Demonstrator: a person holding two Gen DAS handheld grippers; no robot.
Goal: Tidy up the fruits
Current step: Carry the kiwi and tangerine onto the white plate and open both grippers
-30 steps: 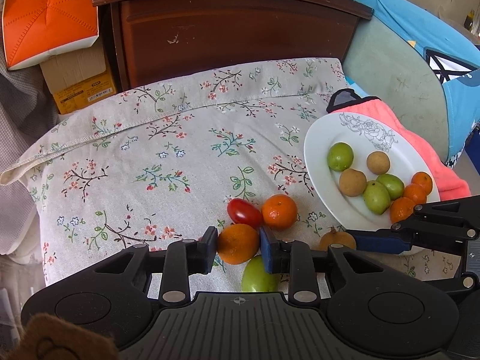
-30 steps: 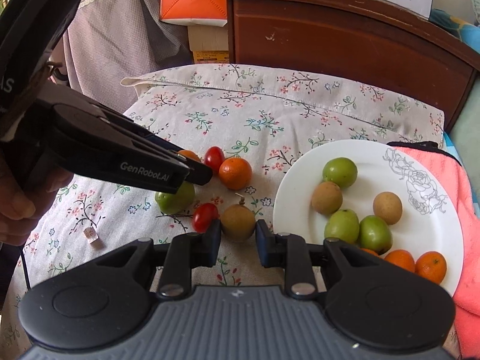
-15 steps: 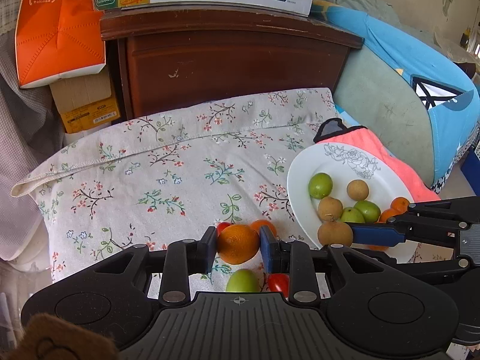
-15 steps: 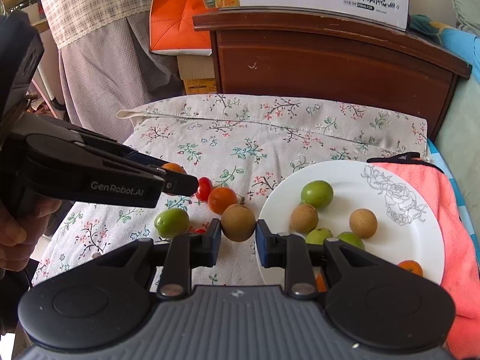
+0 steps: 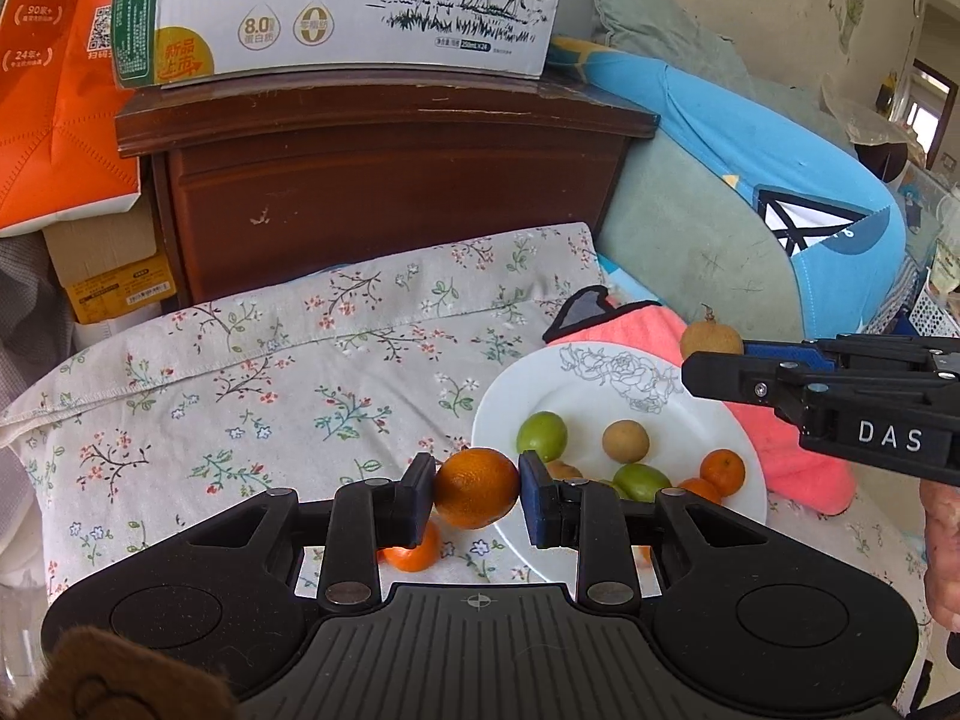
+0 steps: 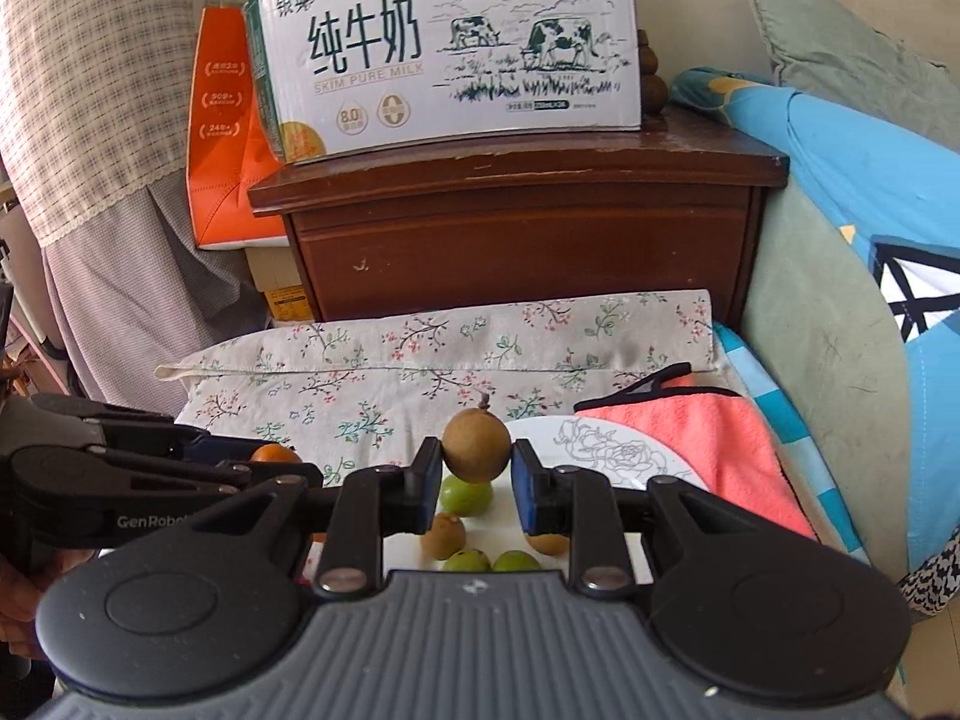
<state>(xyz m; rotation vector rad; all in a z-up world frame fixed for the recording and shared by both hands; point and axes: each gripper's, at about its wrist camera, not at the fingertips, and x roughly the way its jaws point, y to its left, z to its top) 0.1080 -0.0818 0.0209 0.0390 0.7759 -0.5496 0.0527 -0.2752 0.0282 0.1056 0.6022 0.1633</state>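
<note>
My left gripper (image 5: pixel 477 489) is shut on an orange (image 5: pixel 477 487) and holds it in the air over the left rim of the white plate (image 5: pixel 600 396). My right gripper (image 6: pixel 476 465) is shut on a brown round fruit (image 6: pixel 477 445) with a short stem, held above the plate (image 6: pixel 606 450); this fruit also shows in the left wrist view (image 5: pixel 711 337). The plate holds green fruits (image 5: pixel 542 435), brown fruits (image 5: pixel 626 441) and small oranges (image 5: pixel 722 471). Another small orange (image 5: pixel 414 553) lies on the floral cloth (image 5: pixel 270 372) under my left fingers.
A dark wooden cabinet (image 5: pixel 384 192) stands behind the cloth, with a milk carton box (image 5: pixel 336 6) on top. An orange box (image 5: pixel 54 96) is at far left. A pink towel (image 5: pixel 780 450) lies under the plate's right side. Blue and green cushions (image 5: pixel 750 180) rise on the right.
Both grippers rose from the cloth with their fruits and moved to the right over the plate. The right gripper lifted higher. The loose fruits on the cloth dropped out of sight below.
</note>
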